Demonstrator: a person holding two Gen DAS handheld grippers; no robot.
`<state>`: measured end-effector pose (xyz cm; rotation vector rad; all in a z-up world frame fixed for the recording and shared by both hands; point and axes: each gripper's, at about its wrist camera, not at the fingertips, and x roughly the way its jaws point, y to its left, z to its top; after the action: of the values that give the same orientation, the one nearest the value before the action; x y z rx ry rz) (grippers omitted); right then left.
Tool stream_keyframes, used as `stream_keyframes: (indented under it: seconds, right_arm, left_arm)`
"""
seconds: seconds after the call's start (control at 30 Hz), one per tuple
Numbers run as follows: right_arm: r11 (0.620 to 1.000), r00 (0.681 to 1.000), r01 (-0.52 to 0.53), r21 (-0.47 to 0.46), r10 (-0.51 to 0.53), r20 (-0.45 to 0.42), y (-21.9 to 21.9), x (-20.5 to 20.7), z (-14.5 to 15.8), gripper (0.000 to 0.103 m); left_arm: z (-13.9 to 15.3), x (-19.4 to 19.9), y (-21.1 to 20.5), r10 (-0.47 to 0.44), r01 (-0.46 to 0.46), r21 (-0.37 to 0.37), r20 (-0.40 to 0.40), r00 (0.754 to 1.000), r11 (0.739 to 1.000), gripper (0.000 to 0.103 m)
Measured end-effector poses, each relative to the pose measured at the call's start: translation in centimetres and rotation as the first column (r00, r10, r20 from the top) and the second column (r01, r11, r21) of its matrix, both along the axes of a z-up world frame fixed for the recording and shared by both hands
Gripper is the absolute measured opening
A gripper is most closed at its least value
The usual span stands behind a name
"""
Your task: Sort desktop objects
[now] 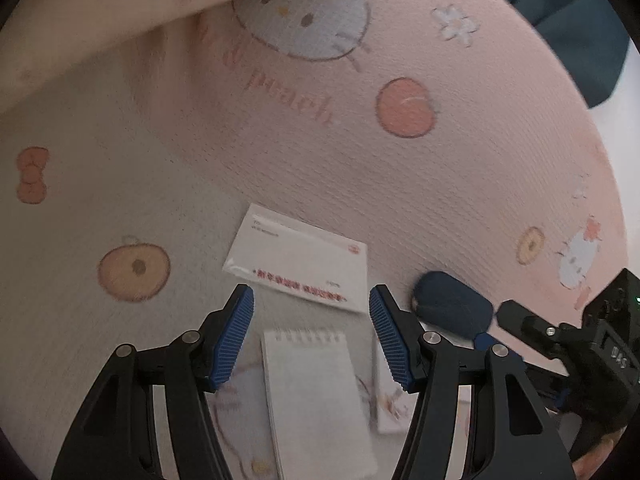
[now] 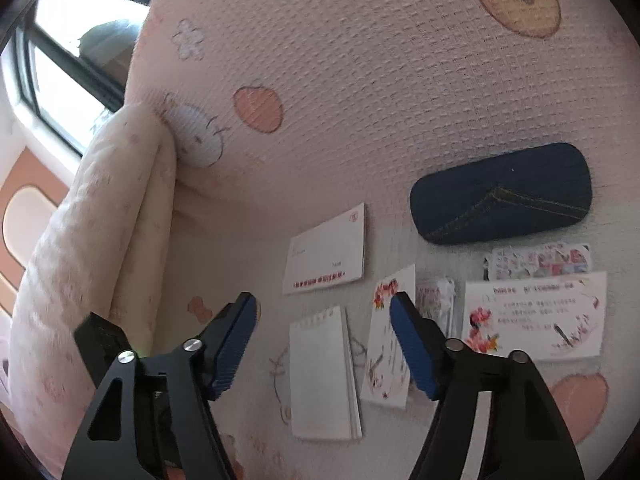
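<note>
A white spiral notepad [image 2: 322, 374] lay flat on the pink cartoon-print bedspread [image 2: 360, 80], in the middle of a loose cluster of paper things. Just beyond it sat a white envelope [image 2: 326, 254] with red print along one edge, slightly apart from the pad. Beside the notepad on the right lay a flowered card [image 2: 386, 344], then a small packet [image 2: 436, 300], and a larger printed card [image 2: 536, 316] with a strip of stickers [image 2: 540, 262] above it. A dark denim glasses case [image 2: 500, 194] rested further out, near the papers but not touching them. A folded cream quilt [image 2: 92, 240] was bunched at the left, with a window [image 2: 52, 52] behind it.

The right claw [image 2: 323, 308] hung over the notepad with its blue pads wide apart, nothing between them. In the left wrist view, the left claw [image 1: 311, 296] likewise stood spread and empty above the notepad [image 1: 316, 396] and envelope [image 1: 298, 258], the case [image 1: 452, 304] off to its right beside the other gripper's black body [image 1: 592, 344].
</note>
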<state>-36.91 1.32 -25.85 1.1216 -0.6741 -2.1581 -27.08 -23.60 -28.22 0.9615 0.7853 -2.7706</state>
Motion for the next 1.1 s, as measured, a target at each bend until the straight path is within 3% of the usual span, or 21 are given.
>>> stream_keyframes:
  seconds: [0.17,0.33,0.4,0.47,0.63,0.9,1.0,1.1]
  right_arm:
    - [1.0,0.998,0.027,0.017,-0.027,0.053,-1.7,-3.3,-1.7,0.055]
    - [1.0,0.992,0.006,-0.006,-0.005,0.124,-3.8,-5.5,-3.5,0.055]
    - [1.0,0.989,-0.007,0.022,0.003,0.146,-4.7,-6.2,-4.3,0.055]
    - [0.998,0.988,-0.016,0.066,0.005,0.153,-5.4,-6.7,-4.7,0.055]
    - [0.98,0.988,-0.053,0.192,0.023,0.155,-7.6,-8.0,-5.5,0.055]
    - [0.957,0.992,-0.062,0.284,0.026,0.127,-9.2,-8.8,-4.9,0.055]
    - [0.931,0.996,-0.078,0.356,0.053,0.078,-10.0,-7.8,-4.7,0.035]
    - [0.933,0.997,-0.049,0.357,0.023,0.076,-9.2,-7.1,-4.5,0.023]
  left_arm:
    - [-1.8,-3.0,-2.2,0.023,-0.026,0.072,0.045,0.999,0.997,0.064]
    - [-3.5,-4.7,-4.7,0.087,-0.099,0.125,0.098,0.991,0.987,0.064]
    - [-4.5,-5.3,-5.6,0.092,-0.115,0.169,0.133,0.987,0.979,0.064]
    - [-4.7,-5.4,-6.1,0.092,-0.114,0.194,0.121,0.988,0.974,0.064]
    - [-4.3,-6.7,-5.6,0.059,-0.079,0.139,0.145,0.988,0.987,0.064]
    - [-3.9,-8.2,-5.6,0.01,-0.042,0.162,0.195,0.981,0.986,0.064]
    - [-4.3,-8.5,-5.2,0.005,-0.037,0.148,0.21,0.978,0.988,0.059]
    - [-4.1,-7.7,-4.8,0.013,-0.037,0.098,0.233,0.972,0.995,0.046]
